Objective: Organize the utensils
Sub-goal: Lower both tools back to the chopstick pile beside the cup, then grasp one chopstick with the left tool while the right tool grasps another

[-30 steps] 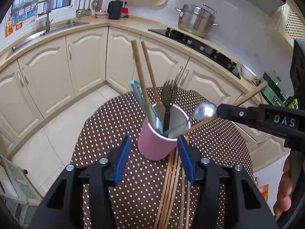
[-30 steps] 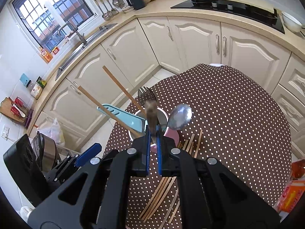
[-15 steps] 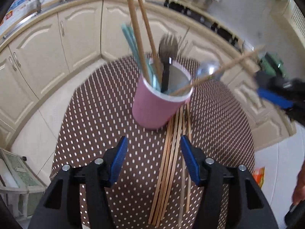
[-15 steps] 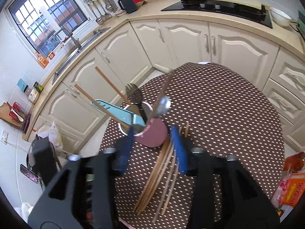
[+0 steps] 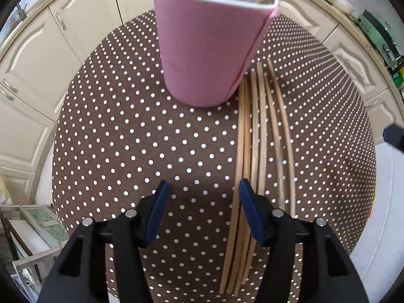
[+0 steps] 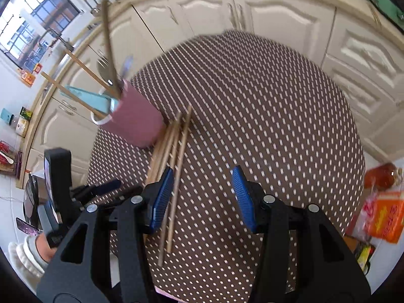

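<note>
Right gripper (image 6: pixel 202 197): jaws have just been opening and now stand parted and empty, the chopstick they pinched a second ago released into the pink cup (image 5: pixel 207 43), so one more utensil is stowed. Left gripper (image 5: pixel 204 212): jaws likewise parted, gripping nothing, lowered near the cup's base with one pad beside the loose chopsticks (image 5: pixel 255 151). These lie flat on the dotted surface (image 5: pixel 126 139) against the cup, awaiting pickup.

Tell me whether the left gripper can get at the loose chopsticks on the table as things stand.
Probably yes. The left gripper is open and empty, pointing down just beside the loose chopsticks, which lie flat on the dotted tablecloth. Its right finger already overlaps the bundle; only the pink cup crowds their far ends.
</note>
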Action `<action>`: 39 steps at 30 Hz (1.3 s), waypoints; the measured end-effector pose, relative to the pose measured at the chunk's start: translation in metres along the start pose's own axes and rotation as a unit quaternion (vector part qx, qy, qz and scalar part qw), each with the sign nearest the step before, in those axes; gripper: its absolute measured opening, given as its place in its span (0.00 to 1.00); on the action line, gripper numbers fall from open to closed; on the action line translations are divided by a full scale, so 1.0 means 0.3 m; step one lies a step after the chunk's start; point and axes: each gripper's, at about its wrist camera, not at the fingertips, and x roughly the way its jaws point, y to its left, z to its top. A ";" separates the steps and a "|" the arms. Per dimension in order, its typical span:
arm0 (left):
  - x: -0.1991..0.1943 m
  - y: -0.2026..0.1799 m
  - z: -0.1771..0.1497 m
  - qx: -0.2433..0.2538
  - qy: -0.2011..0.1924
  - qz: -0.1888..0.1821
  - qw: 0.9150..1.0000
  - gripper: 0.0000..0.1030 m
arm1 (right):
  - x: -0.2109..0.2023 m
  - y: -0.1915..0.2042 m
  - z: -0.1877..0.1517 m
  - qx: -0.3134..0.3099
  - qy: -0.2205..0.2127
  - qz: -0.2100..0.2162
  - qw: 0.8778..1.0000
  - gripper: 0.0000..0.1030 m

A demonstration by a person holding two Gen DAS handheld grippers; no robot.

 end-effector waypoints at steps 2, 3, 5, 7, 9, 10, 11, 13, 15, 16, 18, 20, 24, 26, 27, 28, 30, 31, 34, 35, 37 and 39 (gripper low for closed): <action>0.011 -0.006 -0.002 0.006 0.001 0.004 1.000 0.55 | 0.011 -0.010 -0.017 0.004 0.009 0.000 1.000 0.47; 0.012 -0.011 -0.002 0.011 -0.002 0.006 1.000 0.55 | 0.019 -0.017 -0.025 0.007 0.014 0.001 1.000 0.47; 0.018 -0.027 0.011 0.020 -0.001 0.009 1.000 0.55 | 0.030 -0.022 -0.036 0.011 0.023 0.003 1.000 0.47; 0.022 -0.046 0.016 0.030 0.001 0.012 0.999 0.55 | 0.037 -0.028 -0.043 0.014 0.030 0.005 0.999 0.47; 0.026 -0.079 0.024 0.043 0.001 0.020 0.999 0.55 | 0.047 -0.023 -0.049 0.015 0.036 0.007 0.999 0.47; 0.035 -0.100 0.030 0.054 0.002 0.027 0.998 0.56 | 0.052 -0.025 -0.054 0.015 0.039 0.008 0.999 0.47; 0.040 -0.116 0.035 0.063 0.005 0.033 0.997 0.56 | 0.055 -0.020 -0.058 0.015 0.041 0.008 0.999 0.47; 0.055 -0.142 0.047 0.072 0.016 0.050 0.996 0.56 | 0.068 -0.015 -0.063 0.017 0.047 0.008 0.999 0.47; 0.062 -0.165 0.077 0.069 0.018 0.053 0.996 0.56 | 0.076 -0.009 -0.073 0.017 0.052 0.009 0.998 0.47; 0.062 -0.168 0.082 0.064 0.019 0.052 0.996 0.54 | 0.084 -0.004 -0.078 0.017 0.054 0.008 0.998 0.47; 0.054 -0.181 0.090 0.054 0.016 0.044 0.997 0.43 | 0.094 0.003 -0.085 0.015 0.058 0.009 0.998 0.47; 0.044 -0.167 0.077 0.054 0.012 0.040 0.998 0.20 | 0.111 0.024 -0.102 0.014 0.062 0.009 0.998 0.47; 0.035 -0.147 0.053 0.025 0.021 0.013 0.999 0.07 | 0.141 0.069 -0.123 0.006 0.070 0.010 0.998 0.47; 0.030 -0.117 0.022 0.011 0.026 0.000 1.000 0.07 | 0.163 0.094 -0.119 -0.001 0.073 0.010 0.997 0.47; 0.028 -0.112 0.015 0.006 0.028 -0.005 1.000 0.07 | 0.175 0.109 -0.116 -0.004 0.074 0.010 0.997 0.47; 0.025 -0.106 0.002 -0.003 0.033 -0.013 0.999 0.07 | 0.189 0.126 -0.114 -0.009 0.076 0.009 0.997 0.47; 0.019 -0.090 -0.024 -0.015 0.039 -0.022 0.999 0.07 | 0.222 0.158 -0.112 -0.018 0.084 0.010 0.996 0.42; 0.016 -0.084 -0.039 -0.022 0.042 -0.028 0.998 0.06 | 0.235 0.172 -0.108 -0.021 0.087 0.011 0.996 0.36; 0.011 -0.060 -0.084 -0.038 0.051 -0.041 0.997 0.05 | 0.289 0.219 -0.100 -0.035 0.095 0.010 0.995 0.33; 0.008 -0.051 -0.099 -0.042 0.053 -0.044 0.997 0.05 | 0.304 0.230 -0.097 -0.037 0.097 0.009 0.995 0.33; 0.003 -0.035 -0.121 -0.058 0.059 -0.055 0.995 0.05 | 0.336 0.257 -0.088 -0.038 0.102 0.011 0.994 0.32; -0.001 -0.020 -0.145 -0.069 0.062 -0.062 0.994 0.05 | 0.369 0.290 -0.083 -0.043 0.107 0.004 0.993 0.29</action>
